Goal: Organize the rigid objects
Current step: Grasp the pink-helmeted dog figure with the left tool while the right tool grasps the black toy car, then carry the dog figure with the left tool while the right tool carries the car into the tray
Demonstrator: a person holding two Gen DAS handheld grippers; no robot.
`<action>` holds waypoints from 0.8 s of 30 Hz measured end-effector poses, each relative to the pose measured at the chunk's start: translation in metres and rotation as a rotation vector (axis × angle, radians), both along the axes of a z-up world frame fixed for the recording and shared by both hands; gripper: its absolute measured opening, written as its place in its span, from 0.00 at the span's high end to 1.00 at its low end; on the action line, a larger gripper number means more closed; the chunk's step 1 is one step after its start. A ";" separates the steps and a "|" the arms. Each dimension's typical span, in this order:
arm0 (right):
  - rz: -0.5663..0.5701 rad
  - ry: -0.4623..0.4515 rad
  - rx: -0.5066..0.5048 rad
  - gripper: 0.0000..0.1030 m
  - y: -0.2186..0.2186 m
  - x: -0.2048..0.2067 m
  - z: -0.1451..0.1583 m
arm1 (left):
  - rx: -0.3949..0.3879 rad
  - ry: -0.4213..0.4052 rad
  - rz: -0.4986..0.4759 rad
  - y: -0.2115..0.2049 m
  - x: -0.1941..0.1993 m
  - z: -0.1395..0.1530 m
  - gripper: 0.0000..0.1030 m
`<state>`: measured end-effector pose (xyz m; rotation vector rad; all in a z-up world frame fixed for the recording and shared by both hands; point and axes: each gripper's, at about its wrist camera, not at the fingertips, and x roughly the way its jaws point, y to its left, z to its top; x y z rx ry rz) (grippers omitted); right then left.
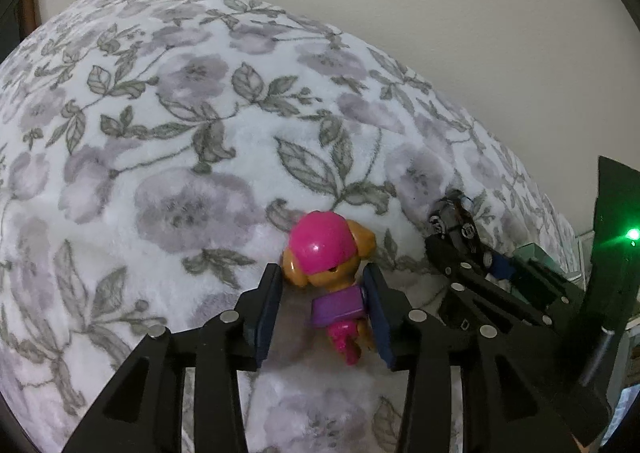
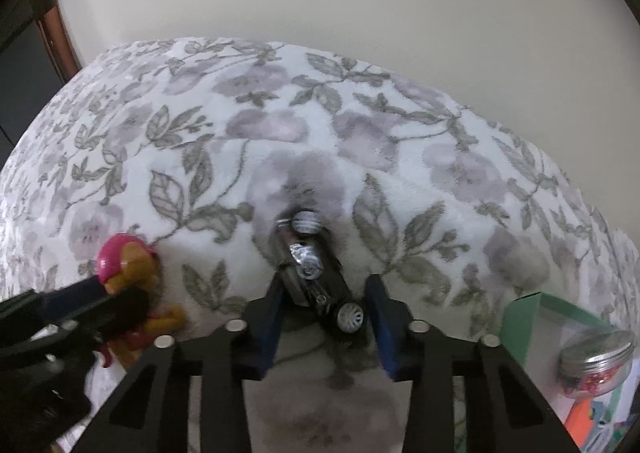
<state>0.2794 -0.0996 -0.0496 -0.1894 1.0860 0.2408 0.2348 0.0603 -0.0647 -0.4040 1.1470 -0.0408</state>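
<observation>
Starting at the left, the left gripper (image 1: pixel 324 289) points steeply down at the floral blanket (image 1: pixel 180 113), its jaws partly open around a toy pup figure (image 1: pixel 332 277) with a pink helmet. The figure lies between the pads, head away from the camera and legs toward it, so its long axis runs along the fingers. Its purple body sits against the right-hand pad, and the head appears just to touch the tip of the left-hand pad; whether the pads actually press I cannot tell, though a visible gap beside the body suggests the grip is loose or released.

Further right, the right gripper (image 2: pixel 324 305) is nearer to a dark toy car (image 2: pixel 316 277), which lies on the blanket wheels-up, angled across the jaws' gap. The jaws stand partly closed about its near end; the left-hand pad looks to be against the car's side, while a little room shows beside the wheel at the right-hand pad. Squeezing across the car's narrow width looks like the coming move, in my judgement.

Only the right wrist view shows the green box (image 2: pixel 528 317) and a metal-lidded jar (image 2: pixel 596 357) at the far right, likely the place for sorted items. Only the left wrist view shows the pup's purple body clearly.
</observation>
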 end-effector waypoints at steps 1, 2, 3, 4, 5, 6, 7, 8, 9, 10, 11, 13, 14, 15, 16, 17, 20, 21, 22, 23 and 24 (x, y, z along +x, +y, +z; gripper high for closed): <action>-0.003 0.001 0.008 0.71 0.000 -0.001 0.000 | 0.003 0.002 -0.002 -0.001 0.000 0.001 0.58; -0.009 -0.001 0.010 0.71 -0.001 -0.004 0.001 | 0.004 0.006 -0.003 -0.001 0.000 0.002 0.58; -0.013 0.001 0.012 0.72 -0.002 -0.007 0.001 | 0.001 0.008 0.001 -0.001 0.000 0.002 0.58; -0.016 0.005 0.017 0.72 -0.004 -0.010 0.002 | -0.001 0.011 0.004 -0.001 0.000 0.002 0.58; -0.019 0.008 0.021 0.72 -0.006 -0.014 0.002 | -0.003 0.013 0.006 0.000 -0.001 0.002 0.58; -0.025 0.014 0.029 0.72 -0.009 -0.019 0.003 | -0.005 0.016 0.006 0.000 -0.002 0.002 0.58; -0.030 0.021 0.036 0.72 -0.011 -0.023 0.003 | -0.005 0.018 0.006 0.000 -0.003 0.003 0.61; -0.037 0.029 0.046 0.72 -0.014 -0.030 0.004 | -0.004 0.017 0.006 0.001 -0.005 0.005 0.61; -0.040 0.034 0.049 0.72 -0.016 -0.035 0.004 | 0.003 0.021 0.004 0.001 -0.008 0.007 0.62; -0.043 0.039 0.045 0.72 -0.019 -0.042 0.005 | 0.010 0.022 -0.003 0.000 -0.010 0.009 0.63; -0.046 0.042 0.041 0.72 -0.020 -0.047 0.006 | 0.016 0.023 -0.009 0.000 -0.013 0.011 0.69; -0.055 0.046 0.045 0.72 -0.026 -0.061 0.012 | 0.023 0.033 -0.016 -0.001 -0.020 0.014 0.72; -0.058 0.046 0.050 0.72 -0.028 -0.067 0.014 | 0.020 0.039 -0.013 0.000 -0.023 0.014 0.74; -0.063 0.044 0.054 0.72 -0.031 -0.074 0.019 | 0.012 0.048 -0.006 0.002 -0.027 0.016 0.77; -0.067 0.043 0.057 0.72 -0.034 -0.080 0.022 | 0.004 0.053 -0.002 0.003 -0.030 0.017 0.83; -0.071 0.042 0.059 0.72 -0.036 -0.086 0.026 | -0.004 0.056 0.002 0.004 -0.034 0.019 0.89; -0.079 0.033 0.066 0.72 -0.044 -0.106 0.039 | -0.006 0.062 0.004 0.003 -0.045 0.028 0.94; -0.085 0.030 0.070 0.72 -0.047 -0.112 0.044 | -0.009 0.062 0.002 0.002 -0.049 0.031 0.94; -0.090 0.030 0.073 0.72 -0.050 -0.118 0.048 | -0.013 0.066 0.001 0.000 -0.053 0.033 0.94; -0.095 0.031 0.074 0.72 -0.052 -0.124 0.051 | -0.018 0.069 -0.001 -0.002 -0.058 0.035 0.94; -0.099 0.029 0.076 0.72 -0.055 -0.131 0.056 | -0.025 0.071 -0.006 -0.005 -0.063 0.037 0.94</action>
